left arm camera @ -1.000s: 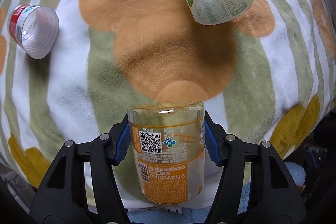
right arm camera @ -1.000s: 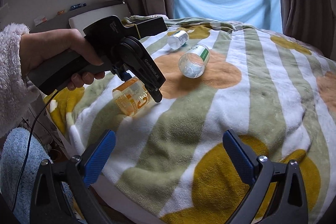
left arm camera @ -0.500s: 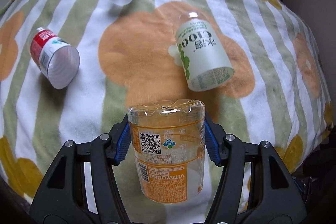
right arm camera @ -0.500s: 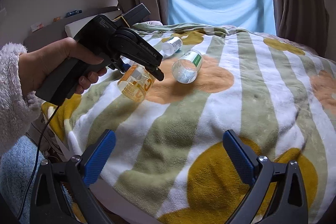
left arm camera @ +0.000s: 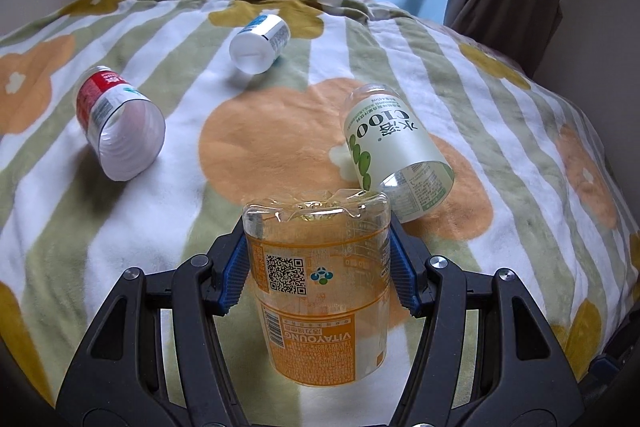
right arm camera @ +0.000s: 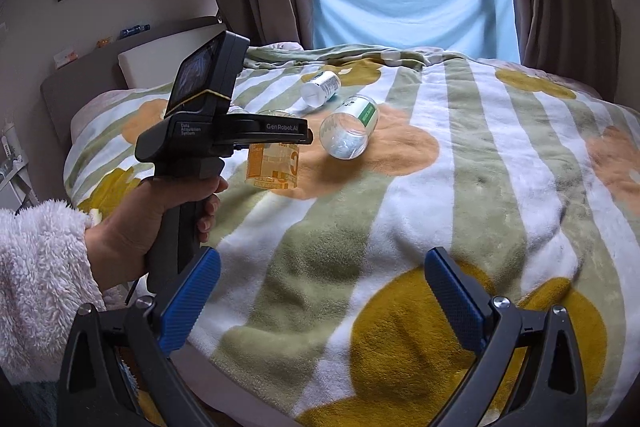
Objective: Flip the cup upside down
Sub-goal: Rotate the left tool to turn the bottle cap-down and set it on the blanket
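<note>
Your left gripper [left arm camera: 318,273] is clamped on the clear orange-labelled plastic cup [left arm camera: 320,283], blue pads [left arm camera: 234,277] pressing both sides; the cup hangs inverted, base up, above the striped fleece blanket [left arm camera: 160,227]. Your right gripper [right arm camera: 320,297] stands wide open, holding nothing, low over the blanket's near edge. Three cut bottle cups lie on their sides beyond: green-labelled [left arm camera: 394,151], red-labelled [left arm camera: 116,123], blue-labelled [left arm camera: 260,43].

Orange cup [left arm camera: 320,291] clamped between the blue pads of the left gripper [left arm camera: 318,277], label seen inverted, flowered blanket [left arm camera: 256,147] beneath, green-label cup [left arm camera: 394,151], red-label cup [left arm camera: 118,123] and blue-label cup [left arm camera: 260,43] laid on their sides
</note>
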